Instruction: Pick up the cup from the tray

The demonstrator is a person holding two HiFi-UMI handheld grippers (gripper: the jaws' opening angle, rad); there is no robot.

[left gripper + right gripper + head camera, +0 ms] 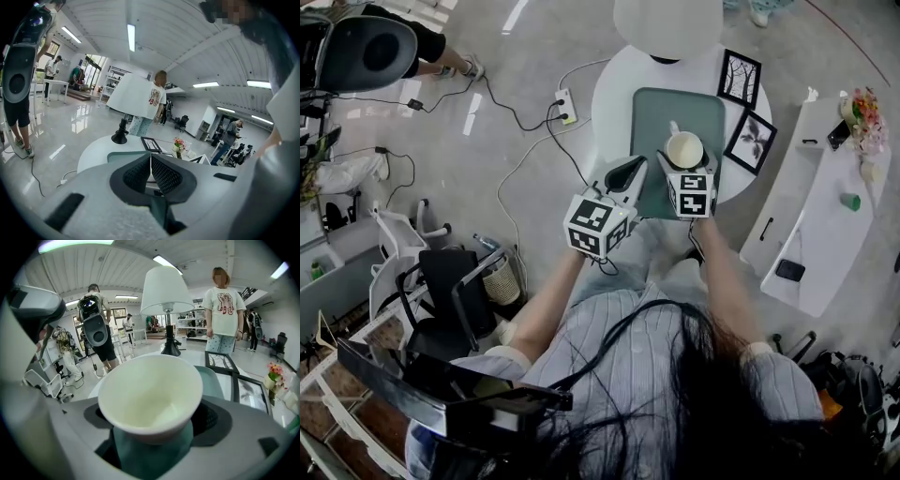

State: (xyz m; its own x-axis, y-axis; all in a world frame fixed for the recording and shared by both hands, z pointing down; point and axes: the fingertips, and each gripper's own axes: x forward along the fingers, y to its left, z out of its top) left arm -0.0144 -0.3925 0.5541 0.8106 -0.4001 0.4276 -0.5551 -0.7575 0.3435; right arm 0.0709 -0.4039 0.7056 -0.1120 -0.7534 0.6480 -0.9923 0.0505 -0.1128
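The cup (684, 150) stands upright on the green tray (652, 112), toward the tray's near right corner, its handle pointing away from the person. The tray lies on a round white table (614, 94), which also carries a lamp (667, 23) at the far edge and two black picture frames (739, 77) along the right side.

The right gripper (685, 167) reaches over the near edge of the table, tilted downward. Its jaws stand wide apart with the cup (150, 394) between them. In the right gripper view the pale bowl of the cup fills the gap, green tray (213, 380) shows beneath and behind it, and a dark strip of pad is visible on either side of the cup wall, so the pads do not press on it. The cup's weight rests on the tray, not in the grip.

The left gripper (630, 173) hangs just beside the right one, over the tray's near left corner. Its jaws are closed (151, 159) — the two ribbed pads meet at the tip with nothing between them.

A white power strip (566, 105) lies on the floor left of the table.
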